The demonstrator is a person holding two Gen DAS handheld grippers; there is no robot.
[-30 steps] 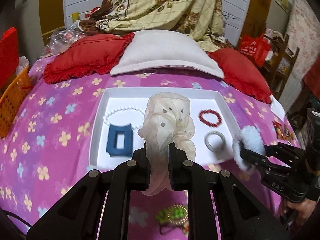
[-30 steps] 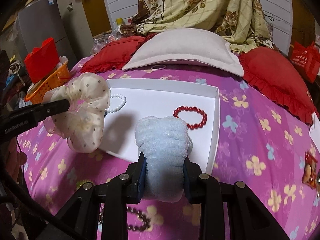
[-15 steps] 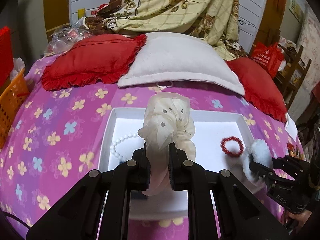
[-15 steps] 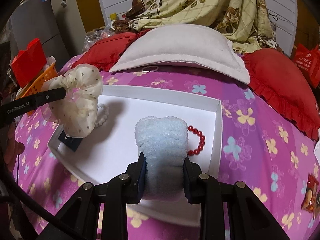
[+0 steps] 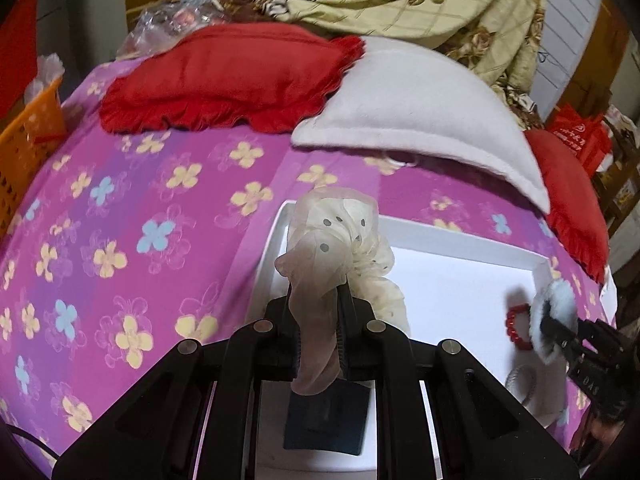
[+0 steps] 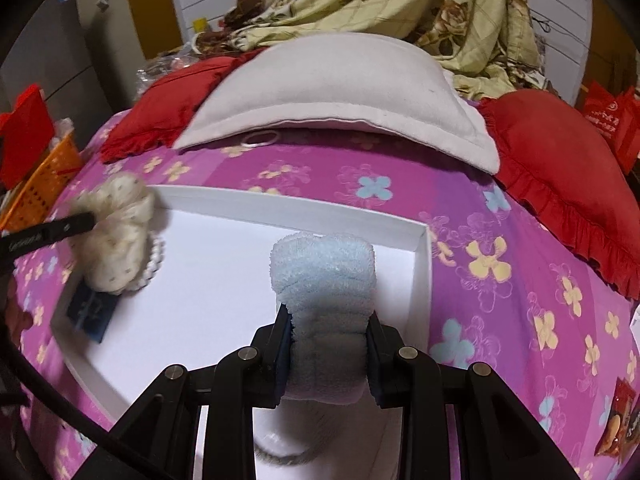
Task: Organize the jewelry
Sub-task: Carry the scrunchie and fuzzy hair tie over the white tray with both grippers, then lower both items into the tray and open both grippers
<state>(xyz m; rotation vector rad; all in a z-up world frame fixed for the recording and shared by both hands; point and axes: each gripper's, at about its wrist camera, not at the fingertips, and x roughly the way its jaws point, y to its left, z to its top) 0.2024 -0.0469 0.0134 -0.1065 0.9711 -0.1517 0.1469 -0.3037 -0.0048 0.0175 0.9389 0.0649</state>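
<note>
My left gripper (image 5: 314, 300) is shut on a cream dotted scrunchie (image 5: 340, 248), held over the far left corner of the white tray (image 5: 460, 234). In the right wrist view the same scrunchie (image 6: 116, 232) hangs above a white bead bracelet (image 6: 154, 258) and a dark blue box (image 6: 90, 310). My right gripper (image 6: 326, 316) is shut on a fluffy light blue scrunchie (image 6: 324, 276) over the tray (image 6: 424, 272), near its right wall. From the left wrist view that blue scrunchie (image 5: 556, 316) hovers by a red bead bracelet (image 5: 516, 326) and a pale ring bracelet (image 5: 520, 384).
The tray lies on a pink flowered bedspread (image 5: 132, 240). Red pillows (image 5: 224, 76) and a white pillow (image 6: 336, 92) lie behind it, with a white ring (image 6: 260, 139) at the pillow's edge. An orange basket (image 5: 24, 140) stands far left. Snack packets (image 6: 618, 424) lie at the right.
Both grippers have moved forward and lower over the tray, each still holding its scrunchie. The left one has also rolled and shifted toward the tray's far left corner.
</note>
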